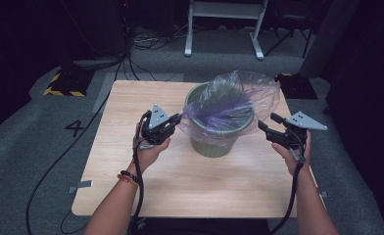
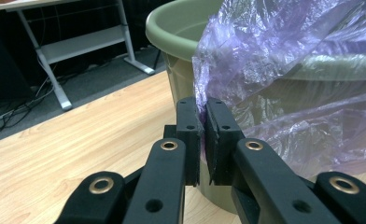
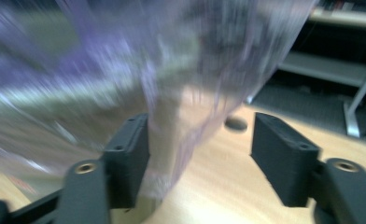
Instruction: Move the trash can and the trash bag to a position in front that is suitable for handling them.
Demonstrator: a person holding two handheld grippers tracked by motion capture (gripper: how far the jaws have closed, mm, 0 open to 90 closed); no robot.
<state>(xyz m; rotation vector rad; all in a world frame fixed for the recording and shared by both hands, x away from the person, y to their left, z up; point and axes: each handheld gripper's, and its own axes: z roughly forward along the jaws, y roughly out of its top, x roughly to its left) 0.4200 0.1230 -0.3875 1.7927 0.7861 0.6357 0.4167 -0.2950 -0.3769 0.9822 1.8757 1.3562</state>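
**Bag pinched at left, right jaws apart**

The bin stands mid-table, the purple bag draped over its rim. The left gripper is clamped on a fold of the bag beside the bin wall. The right gripper stands with its jaws wide, film hanging between them; that view is blurred, so contact with the pads is unclear. The bin's base is cut off.

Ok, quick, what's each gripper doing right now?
Left gripper: shut on the thin purple plastic bag.
Right gripper: open, bag edge hanging between its jaws.
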